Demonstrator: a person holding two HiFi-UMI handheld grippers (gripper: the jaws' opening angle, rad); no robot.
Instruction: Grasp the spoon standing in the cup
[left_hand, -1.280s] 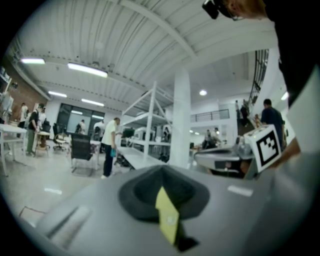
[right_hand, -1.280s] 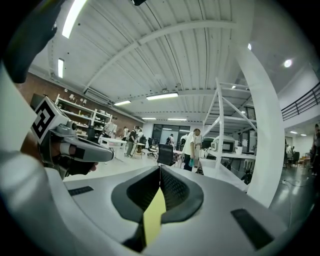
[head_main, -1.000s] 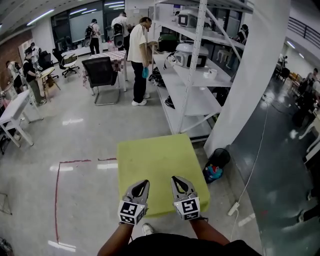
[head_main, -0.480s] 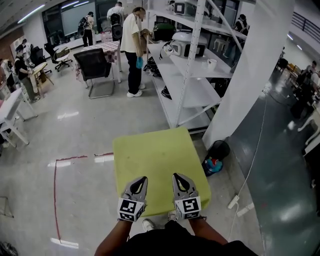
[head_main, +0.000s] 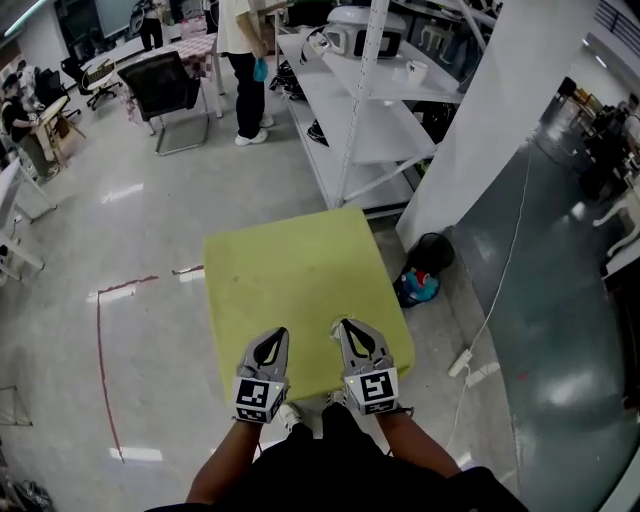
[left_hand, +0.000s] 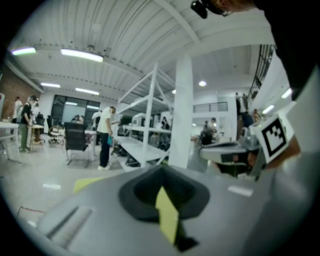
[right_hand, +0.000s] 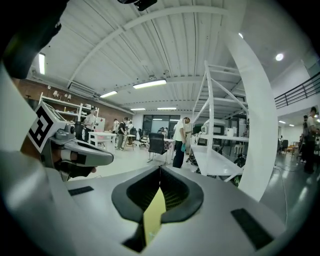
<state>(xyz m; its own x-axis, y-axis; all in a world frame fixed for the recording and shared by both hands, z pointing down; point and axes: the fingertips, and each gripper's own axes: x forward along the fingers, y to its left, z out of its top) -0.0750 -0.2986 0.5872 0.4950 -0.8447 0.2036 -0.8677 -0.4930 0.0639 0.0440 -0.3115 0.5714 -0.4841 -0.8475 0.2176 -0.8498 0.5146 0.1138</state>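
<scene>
Both claws are hovering shut at the table's near edge; no cup or spoon is showing in any view.
The left claw (head_main: 272, 345) and right claw (head_main: 352, 338) are sitting side by side at bottom centre, jaws pressed together and gripping nothing; both are pointing up-frame across the yellow-green table (head_main: 290, 270); the spoon's direction and axis can't be judged, so neither hand is looking nearer; a white shelf rack (head_main: 385, 140), a pillar (head_main: 490, 130) and a dark bin (head_main: 432, 252) are standing at upper right, off the table.

A: Is any text, label, brand or number legible?

B: None. The cubes (head_main: 258, 398) on the left claw (head_main: 278, 334) and right claw (head_main: 344, 325) bear only black-and-white square patterns, no lettering.
</scene>
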